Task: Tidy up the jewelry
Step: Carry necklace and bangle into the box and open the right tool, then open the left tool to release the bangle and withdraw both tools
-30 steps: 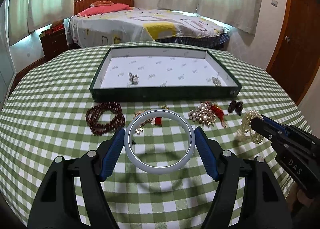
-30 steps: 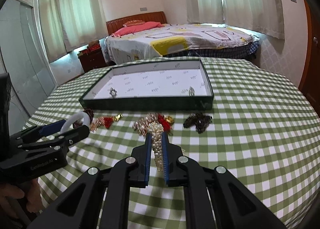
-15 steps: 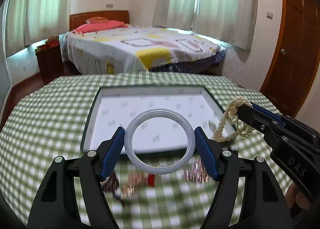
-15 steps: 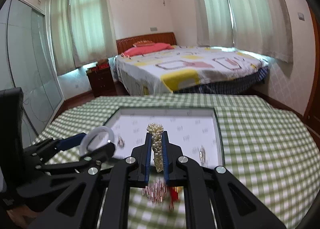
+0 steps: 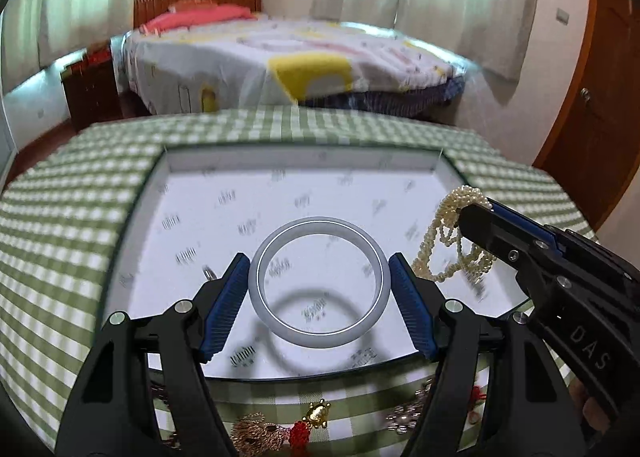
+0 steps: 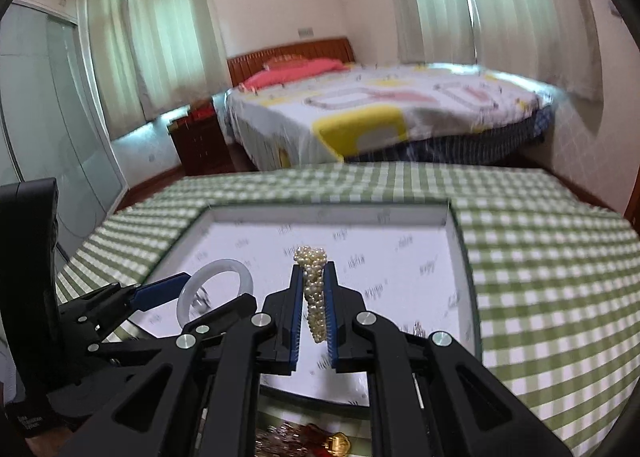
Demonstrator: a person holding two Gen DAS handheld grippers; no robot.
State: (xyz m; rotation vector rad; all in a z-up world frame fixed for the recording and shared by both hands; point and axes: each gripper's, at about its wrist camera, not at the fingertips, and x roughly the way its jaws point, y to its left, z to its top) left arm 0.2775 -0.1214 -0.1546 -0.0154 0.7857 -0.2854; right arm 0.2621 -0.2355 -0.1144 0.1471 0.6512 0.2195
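Observation:
My left gripper [image 5: 319, 281] is shut on a pale grey bangle [image 5: 264, 297] and holds it above the white-lined jewelry tray [image 5: 136, 201]; its shadow falls on the lining. My right gripper [image 6: 313, 299] is shut on a pearl bracelet [image 6: 312, 285], also over the tray [image 6: 460, 241]. In the left wrist view the pearl bracelet [image 5: 448, 241] dangles from the right gripper [image 5: 476, 213] at the tray's right side. The bangle [image 6: 216, 269] and left gripper [image 6: 192, 289] show left in the right wrist view. A small ring [image 5: 209, 274] lies in the tray.
Loose jewelry lies on the green checked tablecloth [image 5: 52, 217] in front of the tray: a gold and red charm piece [image 5: 308, 421] and a beaded cluster [image 5: 404, 413]. A bed [image 5: 280, 57] stands behind the table, a wooden door [image 5: 592, 97] at right.
Both grippers have lifted from the tablecloth and moved forward over the tray, carrying the bangle and the pearl bracelet. The loose jewelry now lies below and behind them.

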